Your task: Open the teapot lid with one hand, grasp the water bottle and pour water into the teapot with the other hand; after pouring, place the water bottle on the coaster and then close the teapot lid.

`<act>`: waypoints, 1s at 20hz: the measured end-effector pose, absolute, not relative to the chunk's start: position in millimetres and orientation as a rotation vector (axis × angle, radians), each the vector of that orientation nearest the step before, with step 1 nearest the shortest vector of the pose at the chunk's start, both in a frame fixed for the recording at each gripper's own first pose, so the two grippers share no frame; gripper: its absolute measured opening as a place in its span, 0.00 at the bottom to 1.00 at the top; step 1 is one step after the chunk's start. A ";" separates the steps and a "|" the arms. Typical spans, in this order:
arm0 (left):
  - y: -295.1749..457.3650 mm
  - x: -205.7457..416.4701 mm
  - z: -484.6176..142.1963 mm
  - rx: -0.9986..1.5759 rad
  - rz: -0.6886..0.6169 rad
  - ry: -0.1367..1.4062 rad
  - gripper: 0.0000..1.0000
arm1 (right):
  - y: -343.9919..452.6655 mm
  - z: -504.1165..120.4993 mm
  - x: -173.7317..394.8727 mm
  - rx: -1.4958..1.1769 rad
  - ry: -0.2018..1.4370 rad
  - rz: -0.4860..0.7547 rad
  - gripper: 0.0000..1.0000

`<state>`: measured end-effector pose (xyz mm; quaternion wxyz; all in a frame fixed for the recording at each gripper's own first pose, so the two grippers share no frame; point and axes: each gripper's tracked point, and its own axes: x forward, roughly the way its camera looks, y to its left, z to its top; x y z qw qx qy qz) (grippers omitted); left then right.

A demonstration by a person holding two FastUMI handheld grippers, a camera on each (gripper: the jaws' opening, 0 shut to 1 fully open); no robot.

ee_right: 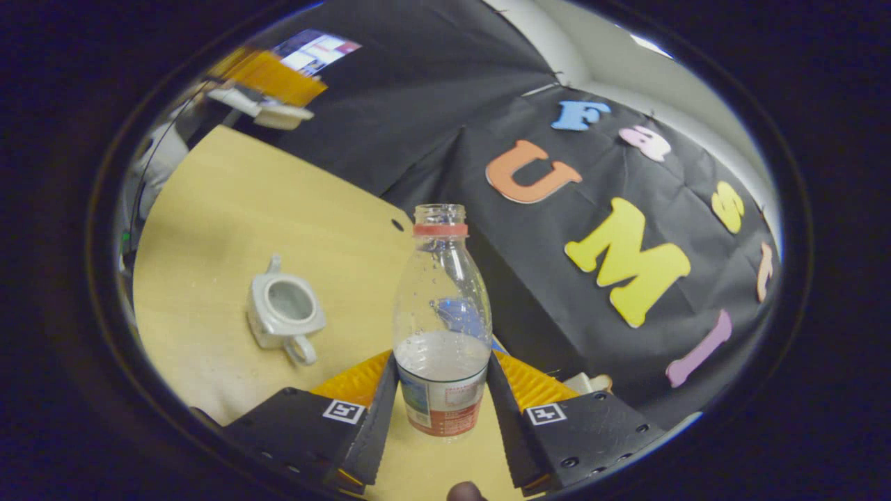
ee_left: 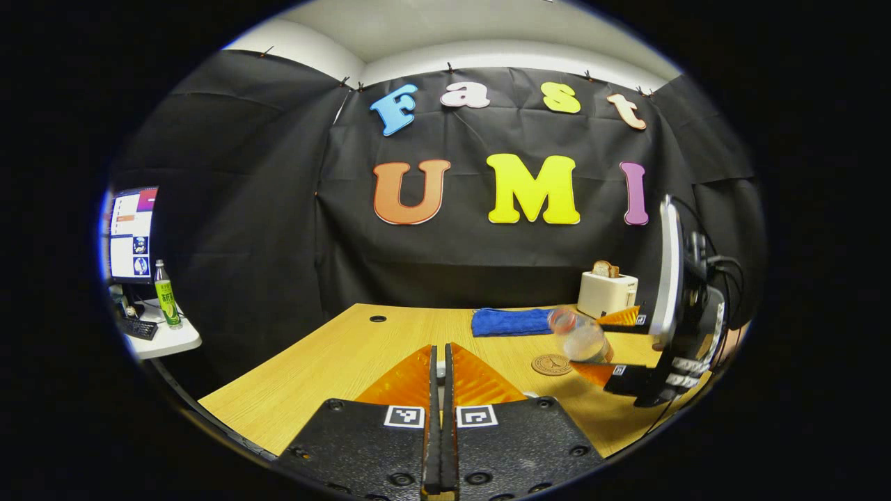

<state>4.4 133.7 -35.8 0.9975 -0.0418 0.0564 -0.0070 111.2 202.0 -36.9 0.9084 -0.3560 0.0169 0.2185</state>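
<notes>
On the bench I see the lidless teapot near my right gripper, fingers clamped low on the open water bottle: light, thin-walled, likely slick, so I'd squeeze gently; left gripper fingers are closed on nothing

I see a wooden counter, folded blue towel near its back edge, white toaster holding toast, green bottle beside a monitor on a side desk.
</notes>
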 end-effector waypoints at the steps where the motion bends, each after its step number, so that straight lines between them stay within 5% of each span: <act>1: 130.6 4.9 -35.3 -0.080 -0.018 0.112 0.03 | 199.2 -27.5 115.8 -0.645 0.039 0.449 0.70; 9: 122.8 6.5 -39.4 -0.060 -0.031 0.116 0.03 | 169.3 -15.8 191.0 -0.099 0.102 0.423 0.70; 20: 134.8 12.7 -56.6 -0.059 -0.003 0.158 0.03 | 193.1 -59.3 231.0 -0.025 0.144 0.444 0.71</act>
